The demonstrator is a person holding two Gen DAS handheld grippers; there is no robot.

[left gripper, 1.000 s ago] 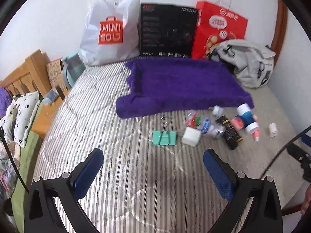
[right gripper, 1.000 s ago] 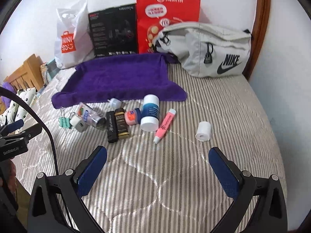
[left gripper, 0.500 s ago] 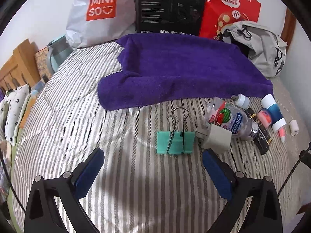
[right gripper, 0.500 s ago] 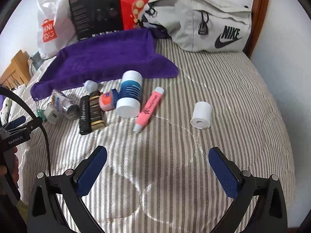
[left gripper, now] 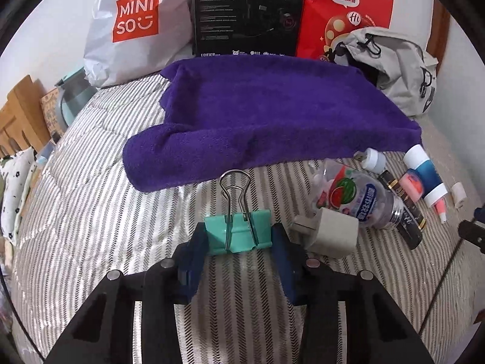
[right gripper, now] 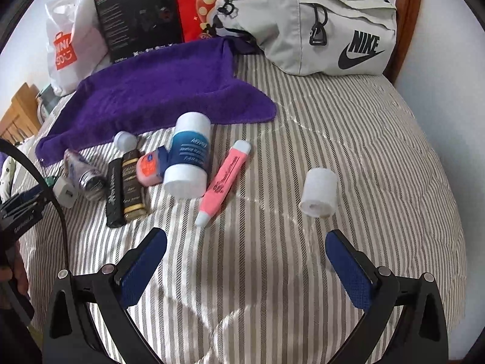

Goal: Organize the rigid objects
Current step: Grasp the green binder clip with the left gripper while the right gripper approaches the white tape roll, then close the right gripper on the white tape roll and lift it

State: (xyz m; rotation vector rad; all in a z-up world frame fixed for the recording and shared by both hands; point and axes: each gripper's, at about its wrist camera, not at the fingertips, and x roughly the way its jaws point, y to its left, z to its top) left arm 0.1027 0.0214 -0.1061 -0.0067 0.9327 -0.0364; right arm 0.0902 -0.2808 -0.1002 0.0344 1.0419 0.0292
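Observation:
My left gripper (left gripper: 238, 238) is shut on the teal binder clip (left gripper: 238, 230), its blue pads against the clip's two ends on the striped bed. A white plug adapter (left gripper: 330, 235) and a clear bottle (left gripper: 354, 195) lie just right of it. My right gripper (right gripper: 245, 254) stands open over bare bedding. Ahead of it lie a pink tube (right gripper: 224, 179), a blue and white container (right gripper: 189, 157), a small white roll (right gripper: 319, 192), a pink jar (right gripper: 149, 170) and two dark sachets (right gripper: 124, 188). The purple towel (left gripper: 266, 115) spreads behind.
A white shopping bag (left gripper: 127, 24), black box (left gripper: 247, 12) and red bag (left gripper: 342, 15) lean on the wall at the back. A grey Nike bag (right gripper: 315, 27) lies at the back right. Wooden furniture (left gripper: 18, 112) stands left of the bed.
My left gripper moved forward and down to the binder clip and closed on it. My right gripper came closer to the pink tube and white roll, staying open.

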